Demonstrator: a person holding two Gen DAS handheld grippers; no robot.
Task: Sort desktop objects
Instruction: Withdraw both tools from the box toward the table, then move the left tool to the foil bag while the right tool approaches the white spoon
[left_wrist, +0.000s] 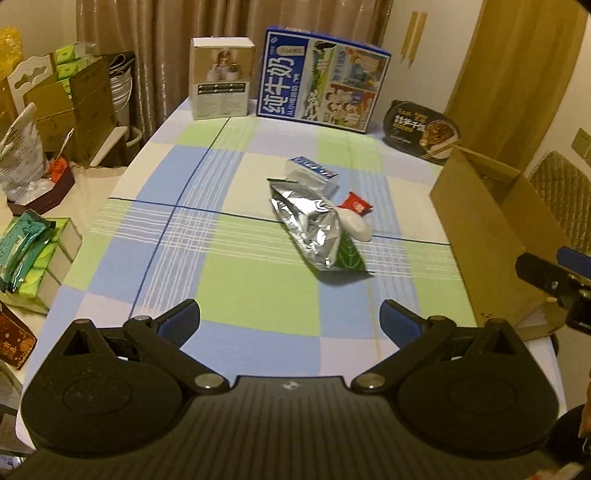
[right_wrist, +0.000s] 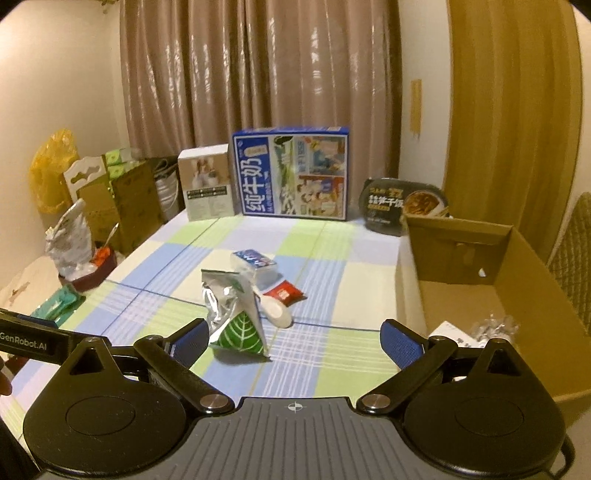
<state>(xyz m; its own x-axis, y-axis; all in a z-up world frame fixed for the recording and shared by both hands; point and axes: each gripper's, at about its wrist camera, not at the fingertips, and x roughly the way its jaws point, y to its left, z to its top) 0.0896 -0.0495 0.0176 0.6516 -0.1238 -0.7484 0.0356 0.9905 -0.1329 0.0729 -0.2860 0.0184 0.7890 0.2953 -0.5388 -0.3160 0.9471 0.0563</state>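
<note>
Checked cloth in blue, green and white covers the surface (left_wrist: 258, 295), with a brown curtain (right_wrist: 258, 74) hanging behind its far edge. Along that far edge stand a small beige box (left_wrist: 221, 79), a large blue milk carton box (left_wrist: 323, 79) just to its right, and a black instant-meal tray (left_wrist: 421, 131) leaning further right. An open cardboard box (right_wrist: 491, 280) sits at the right side of the surface, with some clear wrapping and white paper lying inside it.

Near the middle of the surface lies a small heap of things. A silver foil pouch with a green leaf print (left_wrist: 317, 229) is the nearest of them; in the right wrist view (right_wrist: 236, 314) it lies just ahead of the left finger of the right tongs. A white oval object (left_wrist: 356, 227) touches its right side, a small red packet (left_wrist: 356, 205) lies just beyond that, and a blue-and-white pack (left_wrist: 314, 171) rests at the far end of the heap.

Both tools hover over the near part of the surface. The left tongs (left_wrist: 290, 319) are spread wide with nothing between them. The right tongs (right_wrist: 295, 341) are likewise spread wide and grip nothing; their tip also shows at the right edge of the left wrist view, beside the cardboard box.

Off the left side of the surface are green tissue packs (left_wrist: 33, 254), cartons and a crumpled white bag (right_wrist: 70, 240)
</note>
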